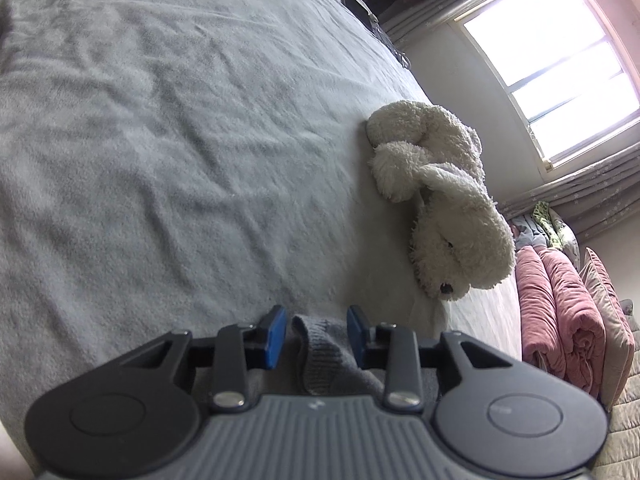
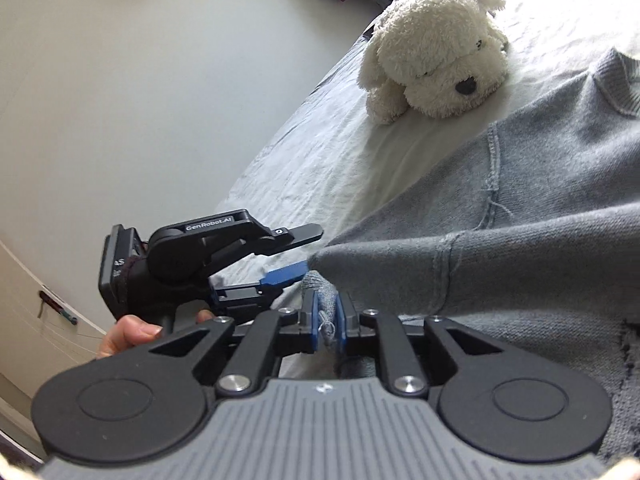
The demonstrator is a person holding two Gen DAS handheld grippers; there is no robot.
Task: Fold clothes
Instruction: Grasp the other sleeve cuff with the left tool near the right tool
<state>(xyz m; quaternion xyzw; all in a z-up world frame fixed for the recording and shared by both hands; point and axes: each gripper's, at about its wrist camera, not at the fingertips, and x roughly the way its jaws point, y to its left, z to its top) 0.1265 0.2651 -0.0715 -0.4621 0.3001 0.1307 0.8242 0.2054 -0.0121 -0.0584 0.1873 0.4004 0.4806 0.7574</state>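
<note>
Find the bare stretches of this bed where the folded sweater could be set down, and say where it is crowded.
The widest free patch is the wrinkled grey bedcover left of the plush dog, running to the far edge. It is crowded near the camera, where both tongs, left and right, meet the grey sweater, and around the dog beside the pink quilt.

Open grey bedspread point(image 1: 168, 152) ahead, plush dog point(image 1: 440, 200) blocking bed's edge, pink quilt point(image 1: 560, 320) beyond

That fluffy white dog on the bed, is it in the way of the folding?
A bit odd, yes: the plush dog lies on the bed sheet right beside the grey sweater, close to its collar. It isn't clothing.
</note>
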